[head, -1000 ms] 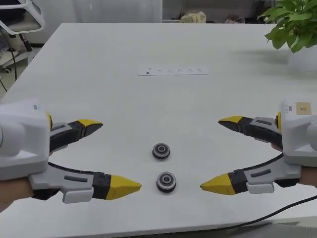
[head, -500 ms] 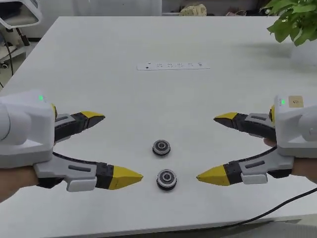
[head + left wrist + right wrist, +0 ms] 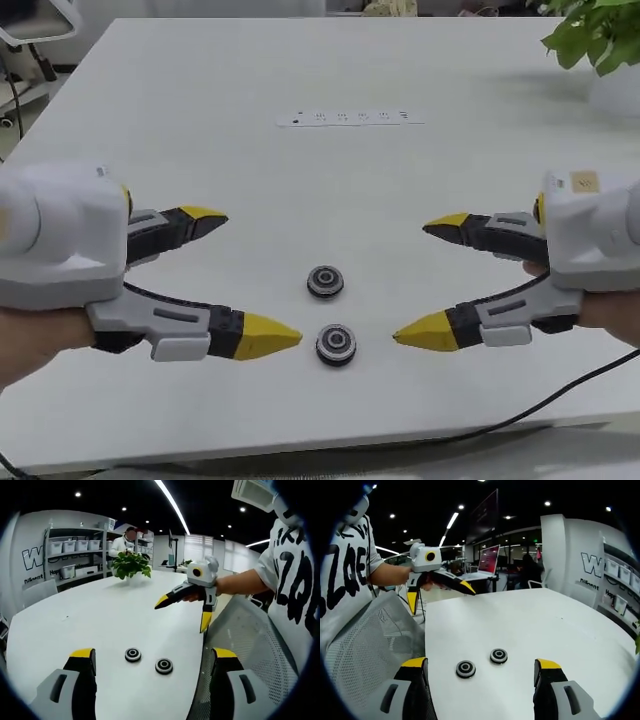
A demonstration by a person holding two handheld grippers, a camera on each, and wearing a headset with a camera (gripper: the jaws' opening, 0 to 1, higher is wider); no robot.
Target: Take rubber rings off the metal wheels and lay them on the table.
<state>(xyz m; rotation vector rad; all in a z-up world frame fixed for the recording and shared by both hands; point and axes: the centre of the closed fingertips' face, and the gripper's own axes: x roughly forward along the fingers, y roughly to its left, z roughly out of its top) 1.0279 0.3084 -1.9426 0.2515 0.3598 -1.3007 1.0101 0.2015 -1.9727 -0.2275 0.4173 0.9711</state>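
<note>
Two small metal wheels with black rubber rings lie flat near the table's front edge, the far wheel (image 3: 325, 282) (image 3: 132, 654) (image 3: 498, 655) and the near wheel (image 3: 336, 343) (image 3: 164, 666) (image 3: 465, 668). My left gripper (image 3: 262, 278) (image 3: 152, 653) (image 3: 442, 602) hovers to their left, open, its yellow tips pointing at them. Opposite it, my right gripper (image 3: 410, 283) (image 3: 481, 663) (image 3: 180, 618) is open too and faces them from the right. Neither gripper touches a wheel. Nothing is between the jaws of either one.
The white table (image 3: 200, 110) carries a white power strip (image 3: 350, 118) at mid-back and a potted plant (image 3: 590, 35) at the far right. A black cable (image 3: 560, 400) runs along the front right edge. A mesh chair (image 3: 250, 645) stands by the front edge.
Both grippers have drifted a little inward toward the wheels, still open. The wheels have not moved; the head camera shifted slightly.
</note>
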